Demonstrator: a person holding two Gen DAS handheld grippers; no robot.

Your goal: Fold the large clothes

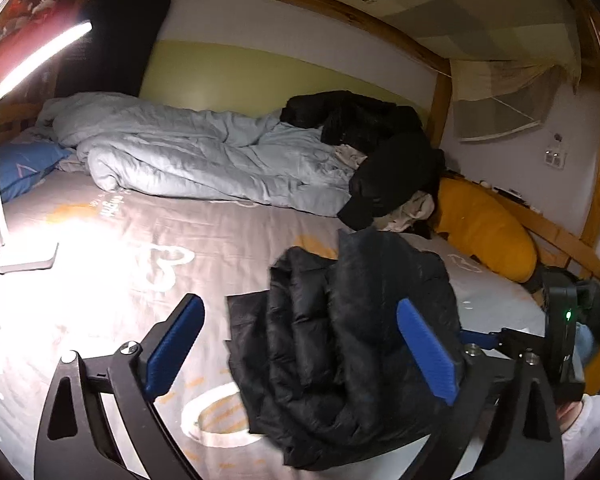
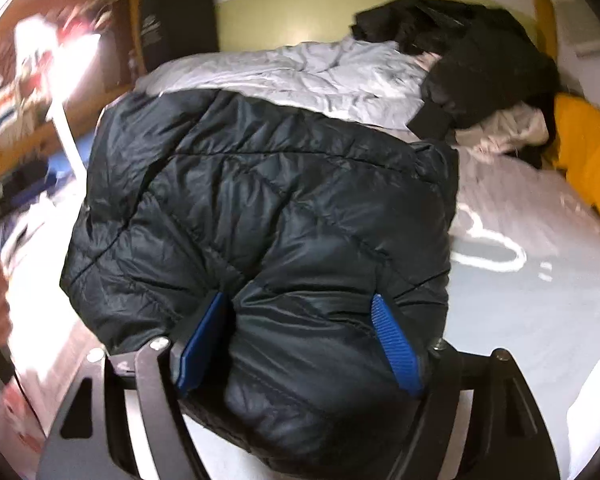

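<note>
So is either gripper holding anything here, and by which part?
The right gripper is clamped on a thick folded bulge at the black puffer jacket's near edge. The left gripper is open, holding nothing.

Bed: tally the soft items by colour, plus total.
Black: 2, the puffer jacket in the right gripper and the heap of dark clothes at the back (pieces in it cannot be told apart)
Light grey-blue: 1, duvet
Yellow: 1, cushion
Blue: 1, pillow
Cream: 1, garment under the heap
Total: 6
</note>
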